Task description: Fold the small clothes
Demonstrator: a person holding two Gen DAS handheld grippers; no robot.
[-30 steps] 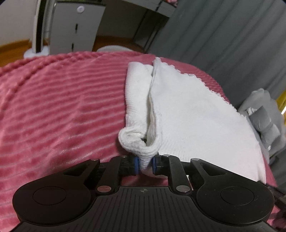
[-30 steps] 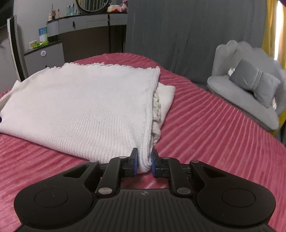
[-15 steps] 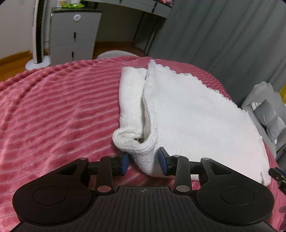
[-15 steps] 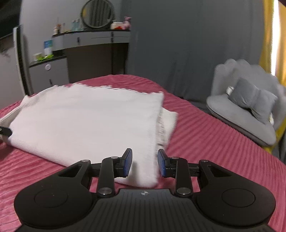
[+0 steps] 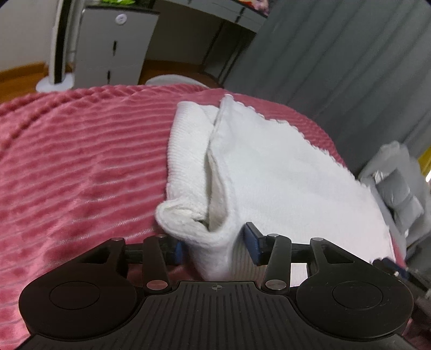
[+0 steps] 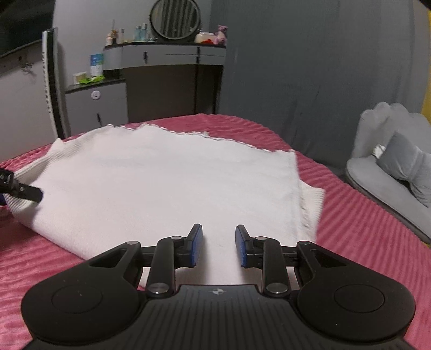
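Observation:
A white knitted garment (image 5: 282, 172) lies folded on the pink ribbed bedspread (image 5: 67, 161). My left gripper (image 5: 214, 246) is open, its jaws standing either side of the garment's near left corner without pinching it. In the right wrist view the garment (image 6: 161, 175) spreads flat ahead, with a folded sleeve edge at its right side. My right gripper (image 6: 218, 246) is open and empty, above the garment's near edge. A left gripper fingertip (image 6: 29, 191) shows at the garment's left corner.
A grey armchair (image 6: 390, 172) with a cushion stands right of the bed. A grey cabinet (image 6: 97, 105), a dressing table with a round mirror (image 6: 175, 18) and a tower fan (image 5: 63, 40) stand beyond the bed. Grey curtains hang behind.
Both grippers have opened and let go of the garment's corners. The right gripper has lifted and moved over the garment's near edge. The left gripper's jaws have spread wider around its corner.

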